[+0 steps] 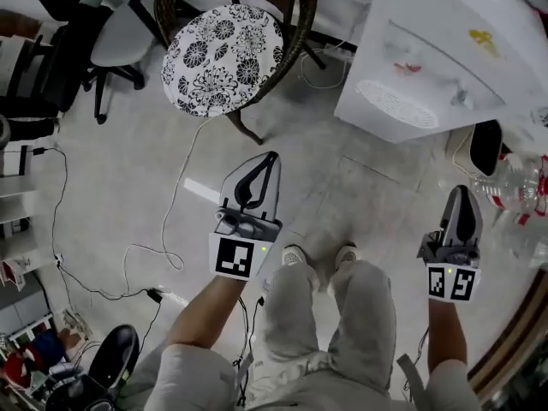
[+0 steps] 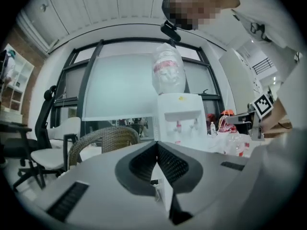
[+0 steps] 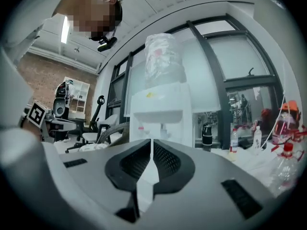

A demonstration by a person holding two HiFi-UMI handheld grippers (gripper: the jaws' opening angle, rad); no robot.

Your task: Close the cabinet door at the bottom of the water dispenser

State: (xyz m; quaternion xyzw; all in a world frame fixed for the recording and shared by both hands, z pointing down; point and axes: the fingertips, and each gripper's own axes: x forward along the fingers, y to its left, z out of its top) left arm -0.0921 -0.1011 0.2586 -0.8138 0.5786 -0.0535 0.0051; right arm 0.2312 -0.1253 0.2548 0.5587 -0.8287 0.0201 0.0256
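Cabinet door cannot be seen low on the water dispenser [image 1: 428,58]; left claw [image 1: 271,157] and right claw [image 1: 461,192] point level at it, both clenched, empty.

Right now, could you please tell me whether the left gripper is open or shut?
Shut. In its own view the left gripper has its dark pads meeting at the tips, with nothing between them.

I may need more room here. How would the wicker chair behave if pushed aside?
The wicker chair looks light for its size, so it would probably slide on the smooth floor. Its flowered cushion seems to lie loose and might shift.
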